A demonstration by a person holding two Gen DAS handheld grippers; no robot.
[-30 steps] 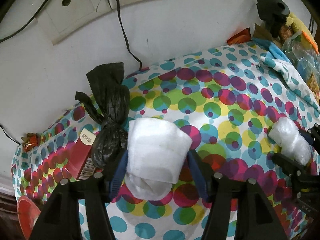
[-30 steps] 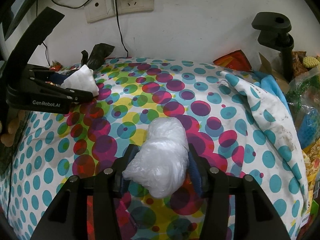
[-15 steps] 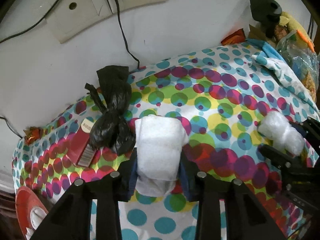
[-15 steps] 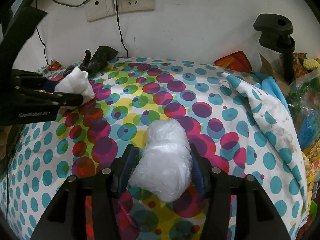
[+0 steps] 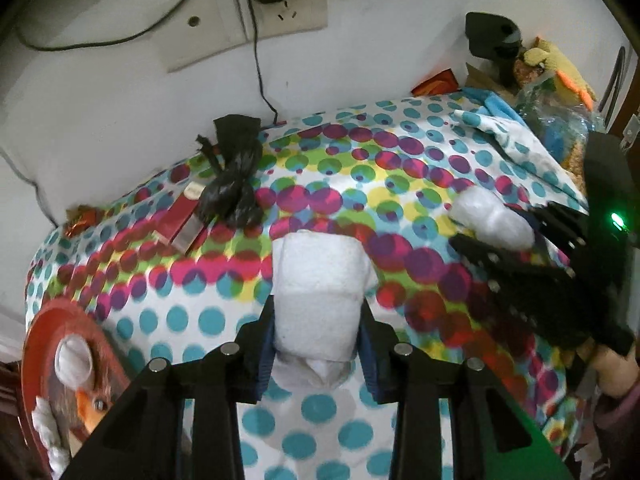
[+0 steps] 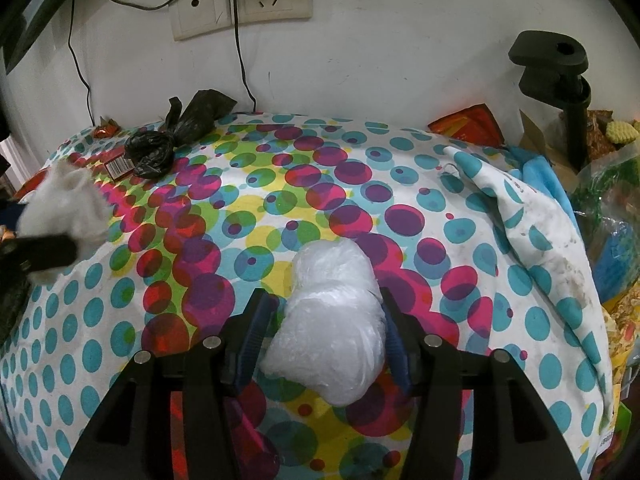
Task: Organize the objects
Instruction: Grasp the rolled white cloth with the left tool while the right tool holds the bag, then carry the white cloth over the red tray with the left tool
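A rolled white cloth (image 5: 316, 292) is clamped between the blue pads of my left gripper (image 5: 316, 320), which is shut on it and holds it above the dotted tablecloth (image 5: 224, 280). From the right wrist view the same cloth (image 6: 64, 208) shows blurred at the left edge. My right gripper (image 6: 324, 320) is shut on a crumpled clear plastic bundle (image 6: 332, 312), low over the middle of the tablecloth (image 6: 280, 184). In the left wrist view that bundle (image 5: 492, 216) sits between the right gripper's black fingers (image 5: 500, 256).
A knotted black bag (image 5: 232, 188) and a red box (image 5: 180, 216) lie at the back left by the wall. A red round tray (image 5: 60, 360) sits at the near left. A black clamp stand (image 6: 560, 80), snack bags (image 6: 612, 216) and a folded dotted cloth (image 6: 520, 208) crowd the right side.
My left gripper closed on the white cloth, then lifted it and drew back from the wall towards the near left. The right gripper stayed put; its jaws stand slightly wider around the bundle.
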